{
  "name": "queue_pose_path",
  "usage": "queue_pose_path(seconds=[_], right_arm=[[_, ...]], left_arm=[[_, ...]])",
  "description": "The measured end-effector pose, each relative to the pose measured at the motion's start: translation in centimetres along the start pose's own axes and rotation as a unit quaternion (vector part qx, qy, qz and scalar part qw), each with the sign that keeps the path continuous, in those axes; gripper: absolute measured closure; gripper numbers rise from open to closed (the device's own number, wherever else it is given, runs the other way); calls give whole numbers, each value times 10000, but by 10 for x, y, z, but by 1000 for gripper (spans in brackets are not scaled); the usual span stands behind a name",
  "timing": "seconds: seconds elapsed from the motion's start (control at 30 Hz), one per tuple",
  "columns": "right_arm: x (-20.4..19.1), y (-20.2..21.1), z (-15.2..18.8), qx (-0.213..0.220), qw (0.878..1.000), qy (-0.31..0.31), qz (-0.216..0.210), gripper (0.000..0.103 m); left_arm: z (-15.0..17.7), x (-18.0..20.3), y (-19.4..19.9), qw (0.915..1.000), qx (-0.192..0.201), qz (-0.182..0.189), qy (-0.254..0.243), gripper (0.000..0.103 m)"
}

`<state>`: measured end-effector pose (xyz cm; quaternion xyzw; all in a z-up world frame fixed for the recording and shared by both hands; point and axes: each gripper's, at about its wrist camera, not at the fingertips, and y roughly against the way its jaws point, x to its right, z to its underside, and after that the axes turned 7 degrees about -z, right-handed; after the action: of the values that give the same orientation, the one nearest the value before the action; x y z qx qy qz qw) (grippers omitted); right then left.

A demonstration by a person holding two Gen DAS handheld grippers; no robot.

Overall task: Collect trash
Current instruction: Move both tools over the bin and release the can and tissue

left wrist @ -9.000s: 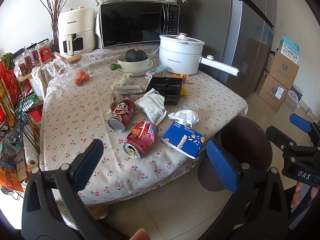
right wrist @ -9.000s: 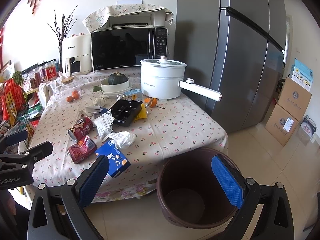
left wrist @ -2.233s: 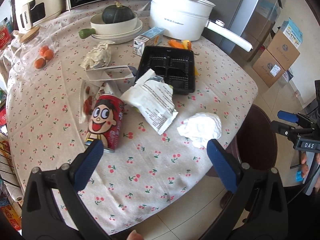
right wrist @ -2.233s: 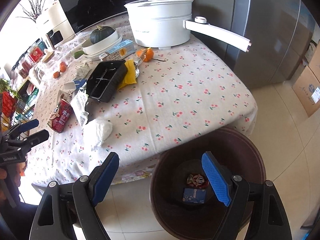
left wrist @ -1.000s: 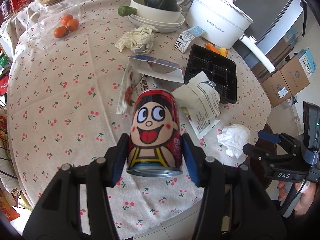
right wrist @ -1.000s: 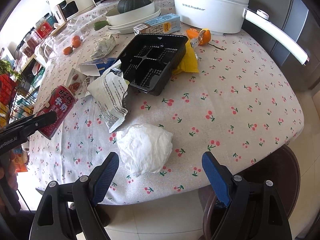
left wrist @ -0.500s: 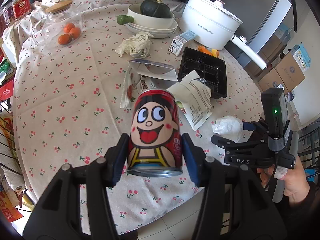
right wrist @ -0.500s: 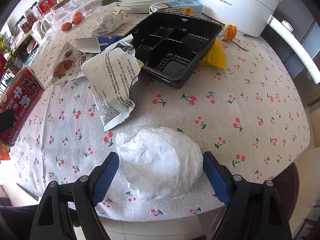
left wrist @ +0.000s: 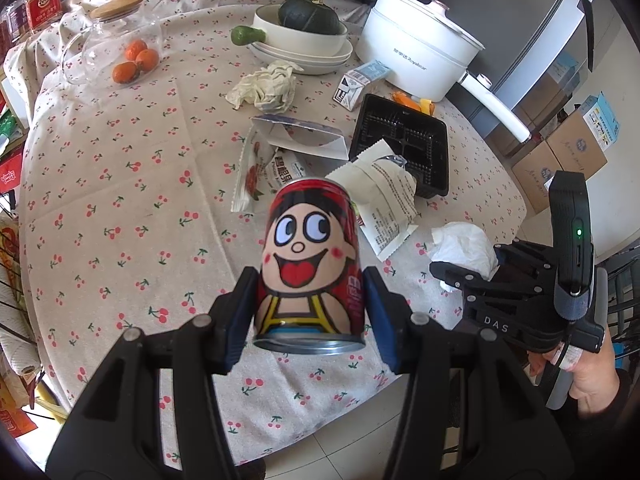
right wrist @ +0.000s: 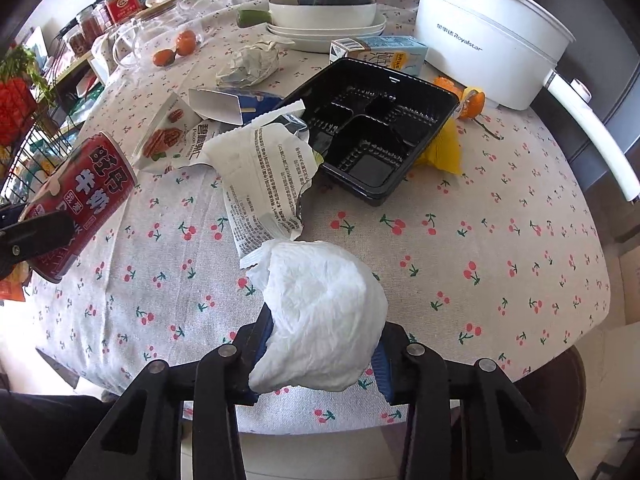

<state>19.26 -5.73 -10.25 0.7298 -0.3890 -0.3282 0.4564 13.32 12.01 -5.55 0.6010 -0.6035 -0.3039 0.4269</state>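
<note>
Since the earlier frame the right gripper (right wrist: 320, 356) has just been closing, its jaws now pinching the soft, crumpled white tissue wad (right wrist: 320, 312) at the surface's (right wrist: 500, 240) near edge; left gripper (left wrist: 308, 312) clamps the rigid red cartoon can (left wrist: 310, 264), upright, lifted; brown bin (right wrist: 560, 376) lies below, near right.

- Glossy red metal can (left wrist: 310, 264) with a printed cartoon face, bare shiny metal at its rim.
- Crumpled white tissue paper wad (right wrist: 324, 316), soft and matt.
- Black ribbed plastic compartment tray (right wrist: 372, 128), glossy.
- Torn white printed foil-lined wrapper (right wrist: 266, 176), creased.
- Matt cotton-like cherry-print cloth (left wrist: 120, 208) over the worktop.
- White smooth glossy pot (left wrist: 416, 56).
- Clear glass jar (left wrist: 116, 48) with a wooden lid.
</note>
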Motion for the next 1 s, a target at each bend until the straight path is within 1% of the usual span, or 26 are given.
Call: queue_pose_path(seconds=[0.2, 0.37, 0.57, 0.73, 1.0], right_arm=[[11, 18, 4, 172, 9997, -127, -98, 61], [30, 34, 9, 292, 9990, -298, -145, 61], [49, 56, 22, 444, 9978, -480, -107, 61], [73, 76, 39, 566, 9963, -645, -8, 61], [119, 107, 80, 687, 9921, -1035, 193, 61]], left_arm=[[1, 9, 2, 10000, 43, 34, -60, 48], [1, 16, 3, 9999, 68, 71, -112, 48], [1, 36, 3, 9994, 115, 168, -276, 48], [2, 64, 2, 9982, 144, 342, -469, 48], [10, 131, -5, 9924, 121, 655, -1037, 48]])
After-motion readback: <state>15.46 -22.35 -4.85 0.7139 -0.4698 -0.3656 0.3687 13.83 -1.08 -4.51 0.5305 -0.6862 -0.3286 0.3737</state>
